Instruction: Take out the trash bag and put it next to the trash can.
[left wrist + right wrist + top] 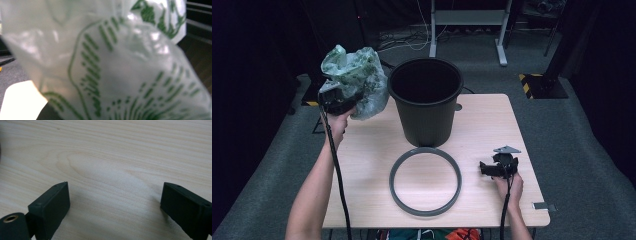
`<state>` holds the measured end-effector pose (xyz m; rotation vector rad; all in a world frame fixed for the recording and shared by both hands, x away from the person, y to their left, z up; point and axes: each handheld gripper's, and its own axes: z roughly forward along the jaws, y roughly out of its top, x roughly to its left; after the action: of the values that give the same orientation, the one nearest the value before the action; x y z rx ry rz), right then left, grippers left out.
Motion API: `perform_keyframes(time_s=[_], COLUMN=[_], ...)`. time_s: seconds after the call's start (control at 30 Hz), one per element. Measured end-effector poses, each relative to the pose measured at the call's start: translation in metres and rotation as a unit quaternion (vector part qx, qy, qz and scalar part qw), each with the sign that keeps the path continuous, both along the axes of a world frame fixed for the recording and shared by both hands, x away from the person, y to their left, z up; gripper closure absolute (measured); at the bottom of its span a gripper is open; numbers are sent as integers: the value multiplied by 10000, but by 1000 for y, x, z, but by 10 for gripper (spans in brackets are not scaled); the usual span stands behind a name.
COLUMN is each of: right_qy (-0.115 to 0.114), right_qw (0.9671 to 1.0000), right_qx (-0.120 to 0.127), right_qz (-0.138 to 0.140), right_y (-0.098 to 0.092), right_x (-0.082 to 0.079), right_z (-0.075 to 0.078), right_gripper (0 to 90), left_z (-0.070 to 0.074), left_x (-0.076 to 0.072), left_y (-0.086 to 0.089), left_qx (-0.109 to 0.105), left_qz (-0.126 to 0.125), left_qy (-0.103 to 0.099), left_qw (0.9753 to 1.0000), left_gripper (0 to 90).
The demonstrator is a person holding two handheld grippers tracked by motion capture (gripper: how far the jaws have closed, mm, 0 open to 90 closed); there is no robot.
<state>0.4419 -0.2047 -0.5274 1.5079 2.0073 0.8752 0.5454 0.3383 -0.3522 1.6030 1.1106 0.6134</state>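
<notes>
beside the bin (426, 100), the left gripper (337, 100) lifts a clamped plastic bag (357, 80) to line it; the right gripper (497, 169) rests wide open near the ring (426, 181).

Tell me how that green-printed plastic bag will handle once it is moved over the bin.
The plastic bag is crumpled and billowing above the left gripper, so probably floppy and very light. Its glossy film looks slippery, so it may slide from the jaws.
</notes>
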Motion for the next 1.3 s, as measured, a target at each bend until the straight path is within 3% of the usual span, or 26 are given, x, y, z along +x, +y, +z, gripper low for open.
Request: perform_keyframes(time_s=[0.7, 1.13, 1.3], right_qy=[-8, -10, -14], right_qw=[10000, 10000, 10000], right_qx=[4, 4, -1], right_qz=[12, 19, 19], right_y=[0, 0, 0], right_x=[0, 0, 0], right_z=[0, 0, 0], right_gripper=[83, 87, 88], left_z=[-68, -96, -99], left_x=[13, 19, 23], left_y=[-17, -32, -37], left_qx=[281, 515, 564], left_qz=[-35, -87, -32], left_qy=[607, 887, 876], left_qw=[9978, 9947, 9946], left_gripper=[819, 815, 811])
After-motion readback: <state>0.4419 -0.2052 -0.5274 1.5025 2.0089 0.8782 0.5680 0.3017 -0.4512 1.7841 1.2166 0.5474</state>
